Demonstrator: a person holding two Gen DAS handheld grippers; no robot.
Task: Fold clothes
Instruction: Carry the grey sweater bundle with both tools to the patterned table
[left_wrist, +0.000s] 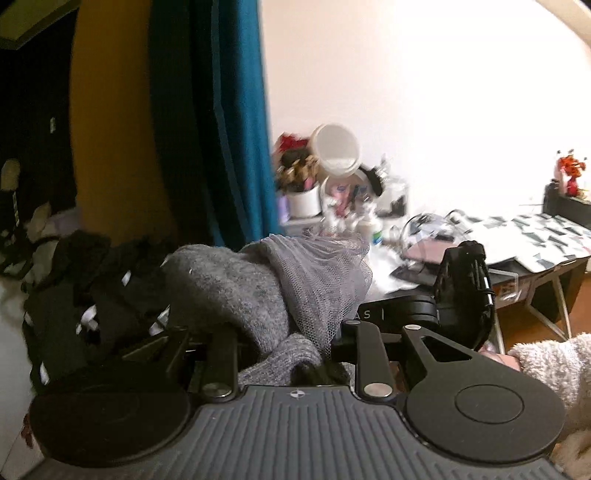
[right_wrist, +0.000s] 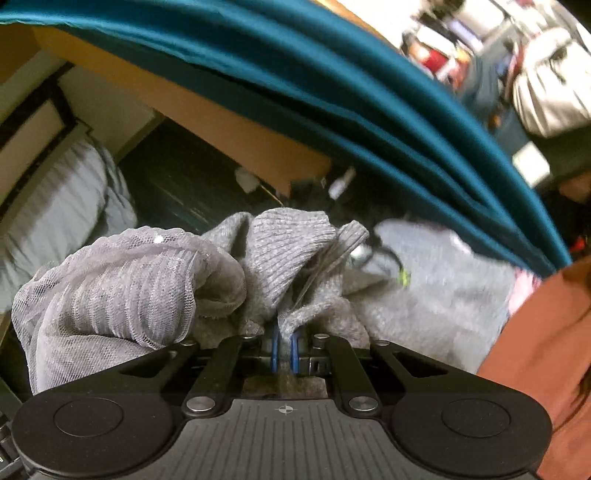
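The grey knit garment (right_wrist: 284, 251) is bunched into a heap with no clear long axis; in the right wrist view it rises from the lower centre of the frame, its ribbed folds running upward and fanning out toward the right, and a sheer grey mesh layer (right_wrist: 122, 288) is draped over its left part. The right gripper (right_wrist: 284, 350) is closed narrowly on a fold of the knit; the cloth is pinched between the blue-edged pads (right_wrist: 274, 349), and the rest of the cloth is heaped just above the fingers. In the left wrist view the same grey knit garment (left_wrist: 229, 291) fills the centre, its bulk leaning from lower centre toward the upper left, with the mesh layer (left_wrist: 317, 273) hanging over its right side; the left gripper (left_wrist: 291, 354) is closed on a thick bundle of the knit, though its fingertips are buried in the cloth and cannot be seen. The other gripper's black body (left_wrist: 465, 291) is seen to the right of the garment, and a fluffy cream sleeve (left_wrist: 554, 365) is seen at the lower right edge. Behind the garment a teal curtain (left_wrist: 232, 118) hangs at the upper centre; dark clothes (left_wrist: 92, 291) are piled at the left; a cluttered desk (left_wrist: 517, 240) stands at the right, below a white wall (left_wrist: 424, 92).
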